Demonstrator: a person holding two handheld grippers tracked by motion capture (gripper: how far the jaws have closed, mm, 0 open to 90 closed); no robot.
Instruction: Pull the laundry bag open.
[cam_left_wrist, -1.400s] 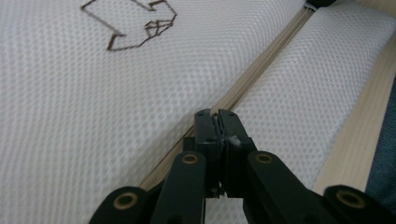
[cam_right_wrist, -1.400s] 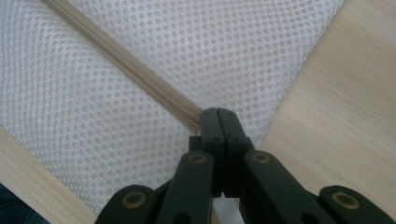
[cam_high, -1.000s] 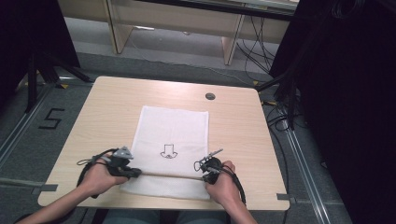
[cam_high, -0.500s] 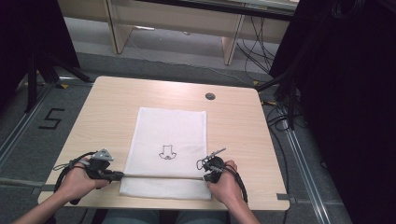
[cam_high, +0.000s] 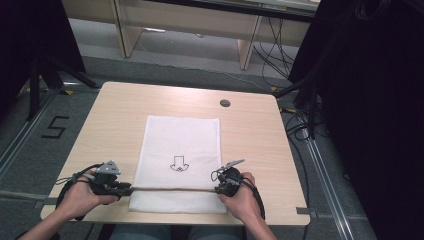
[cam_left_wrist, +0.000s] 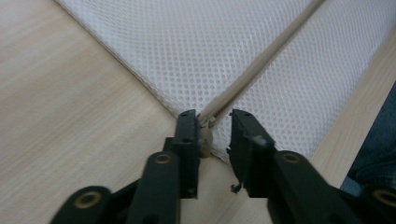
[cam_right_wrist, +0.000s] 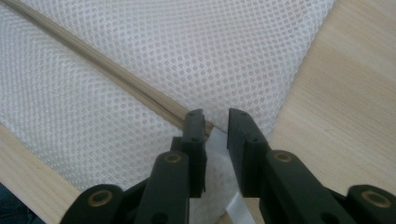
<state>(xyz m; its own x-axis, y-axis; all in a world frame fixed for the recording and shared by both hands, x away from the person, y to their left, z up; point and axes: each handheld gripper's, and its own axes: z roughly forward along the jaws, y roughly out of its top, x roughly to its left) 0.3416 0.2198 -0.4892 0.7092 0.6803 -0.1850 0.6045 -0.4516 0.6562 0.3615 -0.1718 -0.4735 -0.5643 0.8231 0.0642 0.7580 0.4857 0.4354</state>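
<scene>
i see both jaws just opened: left gripper (cam_left_wrist: 214, 122) off zipper pull (cam_left_wrist: 206, 135), right gripper (cam_right_wrist: 215, 120) off mesh bag (cam_high: 181, 150) edge.

- Setting: lab or recording workshop.
- Evidence: black stands (cam_high: 42, 75) at upper left, loose cables (cam_high: 280, 37) at upper right, floor marking "5" (cam_high: 54, 127) at left.

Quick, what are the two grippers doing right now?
Left gripper: jaws just opened, zipper pull loose between them.
Right gripper: jaws just opened over the mesh bag edge.
</scene>
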